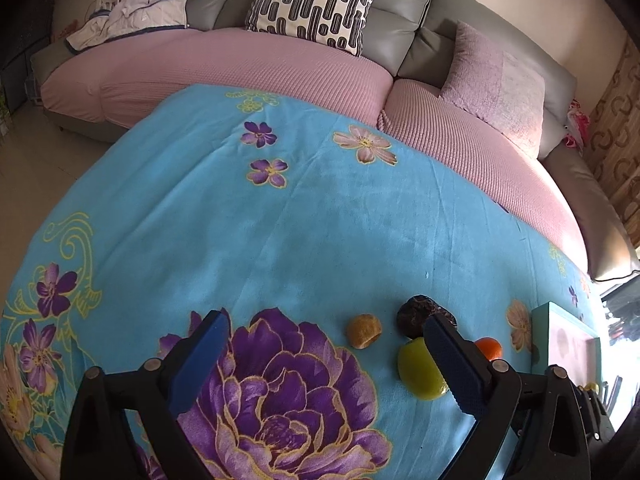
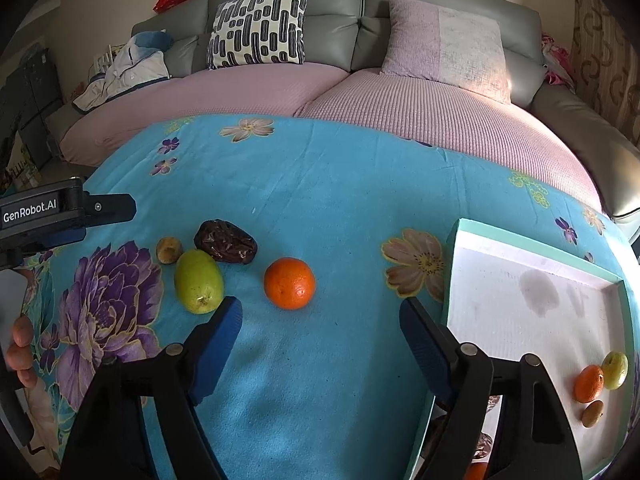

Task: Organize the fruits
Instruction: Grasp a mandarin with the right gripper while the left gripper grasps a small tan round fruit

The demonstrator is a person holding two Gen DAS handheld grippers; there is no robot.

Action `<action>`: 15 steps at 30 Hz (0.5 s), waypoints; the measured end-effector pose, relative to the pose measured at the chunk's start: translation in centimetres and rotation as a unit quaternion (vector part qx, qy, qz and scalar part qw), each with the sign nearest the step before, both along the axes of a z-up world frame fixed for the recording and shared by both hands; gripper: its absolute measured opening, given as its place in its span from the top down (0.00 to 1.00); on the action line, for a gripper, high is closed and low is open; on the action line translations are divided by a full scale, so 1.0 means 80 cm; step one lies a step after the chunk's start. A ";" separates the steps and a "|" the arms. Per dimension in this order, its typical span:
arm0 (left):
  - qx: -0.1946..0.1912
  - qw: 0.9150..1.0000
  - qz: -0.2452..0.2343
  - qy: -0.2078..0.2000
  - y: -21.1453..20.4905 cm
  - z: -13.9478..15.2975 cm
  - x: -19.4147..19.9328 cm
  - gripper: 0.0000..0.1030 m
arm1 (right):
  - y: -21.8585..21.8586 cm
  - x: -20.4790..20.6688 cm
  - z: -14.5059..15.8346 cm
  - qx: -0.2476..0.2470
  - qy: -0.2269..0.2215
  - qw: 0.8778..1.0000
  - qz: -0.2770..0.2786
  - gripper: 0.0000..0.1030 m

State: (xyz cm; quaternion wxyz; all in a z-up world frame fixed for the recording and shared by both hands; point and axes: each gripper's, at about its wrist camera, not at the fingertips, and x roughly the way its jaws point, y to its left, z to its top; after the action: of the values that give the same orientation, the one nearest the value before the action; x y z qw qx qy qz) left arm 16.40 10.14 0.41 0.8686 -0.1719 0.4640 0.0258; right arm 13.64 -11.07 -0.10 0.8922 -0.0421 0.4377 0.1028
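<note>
the right gripper point(image 2: 320, 316) hangs over the blue flowered cloth point(image 2: 340, 184) with its blue pads point(image 2: 218, 344) spread wide and nothing between them. just ahead at 12 o'clock sits the orange point(image 2: 289, 283), apart from both fingers. at 10 o'clock lie the green fruit point(image 2: 199, 281), the dark wrinkled fruit point(image 2: 225, 241) and the small tan fruit point(image 2: 169, 251), bunched close. at 3 o'clock the tray point(image 2: 532, 254) has a small orange point(image 2: 589, 383), a yellow-green fruit point(image 2: 615, 370) and a brown fruit point(image 2: 592, 413) in its near right corner. the left gripper point(image 1: 326, 344) is also wide open and empty; its right pad point(image 1: 454, 364) overlaps the green fruit point(image 1: 420, 370) in view. a grey sofa point(image 2: 400, 8) with cushions stands beyond at 12 o'clock.
</note>
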 end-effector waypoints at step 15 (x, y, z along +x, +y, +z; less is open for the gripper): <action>-0.062 0.996 -0.035 0.055 -0.016 -0.048 0.026 0.48 | 0.019 0.049 -0.036 0.012 0.037 0.999 -0.003 0.39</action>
State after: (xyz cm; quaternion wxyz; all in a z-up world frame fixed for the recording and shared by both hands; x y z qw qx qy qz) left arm 18.50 8.83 -3.45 0.8298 -0.2070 0.5178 -0.0239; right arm 17.52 -9.54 -2.95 0.8761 -0.0265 0.4694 0.1068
